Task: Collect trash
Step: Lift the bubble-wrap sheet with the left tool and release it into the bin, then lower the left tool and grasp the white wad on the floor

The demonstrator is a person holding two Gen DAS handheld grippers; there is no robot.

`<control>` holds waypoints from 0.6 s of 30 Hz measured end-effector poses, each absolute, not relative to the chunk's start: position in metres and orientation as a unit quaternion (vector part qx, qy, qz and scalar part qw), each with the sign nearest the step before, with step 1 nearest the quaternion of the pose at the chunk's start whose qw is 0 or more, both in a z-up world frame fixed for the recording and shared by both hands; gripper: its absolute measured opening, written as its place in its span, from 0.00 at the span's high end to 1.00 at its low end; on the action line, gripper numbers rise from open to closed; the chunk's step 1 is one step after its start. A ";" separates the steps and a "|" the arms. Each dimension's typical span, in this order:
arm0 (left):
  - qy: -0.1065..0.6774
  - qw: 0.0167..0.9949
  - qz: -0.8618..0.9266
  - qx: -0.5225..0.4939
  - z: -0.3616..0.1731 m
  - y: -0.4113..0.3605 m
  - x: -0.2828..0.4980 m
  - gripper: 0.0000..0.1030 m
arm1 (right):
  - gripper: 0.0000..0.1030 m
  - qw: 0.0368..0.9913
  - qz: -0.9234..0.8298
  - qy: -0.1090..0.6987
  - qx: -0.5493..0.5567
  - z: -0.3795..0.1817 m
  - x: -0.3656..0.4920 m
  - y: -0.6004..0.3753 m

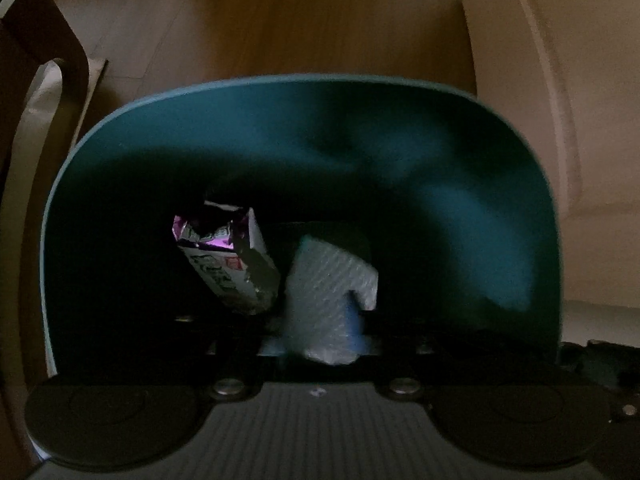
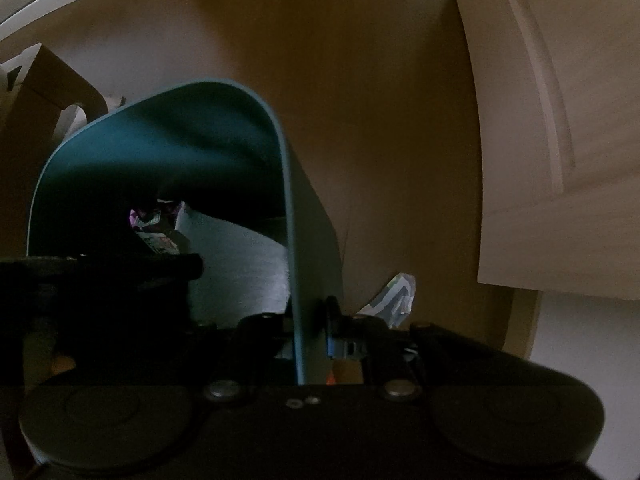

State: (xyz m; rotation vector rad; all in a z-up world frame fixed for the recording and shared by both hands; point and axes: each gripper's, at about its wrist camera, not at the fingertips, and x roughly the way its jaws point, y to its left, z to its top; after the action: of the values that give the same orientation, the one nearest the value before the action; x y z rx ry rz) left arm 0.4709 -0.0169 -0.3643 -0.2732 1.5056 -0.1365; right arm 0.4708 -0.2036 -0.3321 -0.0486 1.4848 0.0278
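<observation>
The teal bin (image 1: 460, 216) fills the middle of the frame and holds a shiny purple wrapper (image 1: 224, 256) and bubble wrap (image 1: 328, 292) low inside, the left gripper (image 1: 320, 344) jaws are parted above them, and the right gripper (image 2: 316, 320) jaws pinch the bin wall.

The teal bin (image 1: 460, 216) is showing a smooth, matt plastic wall. Inside it, a crumpled snack wrapper (image 1: 224, 256) is glinting like glossy foil, purple and silver, beside a piece of bubble wrap (image 1: 328, 292) that is looking dimpled and translucent. The floor (image 2: 360, 80) is appearing as smooth brown wood with a faint grain. A cardboard box (image 1: 36, 40) is looking matt and papery. The cabinet panel (image 2: 520, 160) is appearing pale and smooth.
</observation>
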 end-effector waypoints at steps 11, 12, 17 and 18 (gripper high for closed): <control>0.626 0.766 -0.098 -0.108 -0.320 0.006 0.460 0.25 | 0.90 0.740 -0.002 0.672 -0.019 -0.339 0.478 -0.207; 0.621 0.770 -0.100 -0.108 -0.313 0.010 0.457 0.25 | 0.90 0.740 -0.004 0.672 -0.020 -0.341 0.480 -0.208; 0.603 0.781 -0.108 -0.123 -0.292 0.051 0.447 0.25 | 0.90 0.743 -0.019 0.669 -0.024 -0.348 0.489 -0.218; 0.598 0.784 -0.108 -0.126 -0.288 0.062 0.445 0.25 | 0.90 0.743 -0.024 0.668 -0.021 -0.349 0.492 -0.221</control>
State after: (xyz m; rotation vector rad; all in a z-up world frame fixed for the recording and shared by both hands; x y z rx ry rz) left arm 0.4447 0.0619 -0.2879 -0.2725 1.2902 -0.2339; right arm 0.4919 -0.2211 -0.3492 -0.0450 1.4646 -0.0524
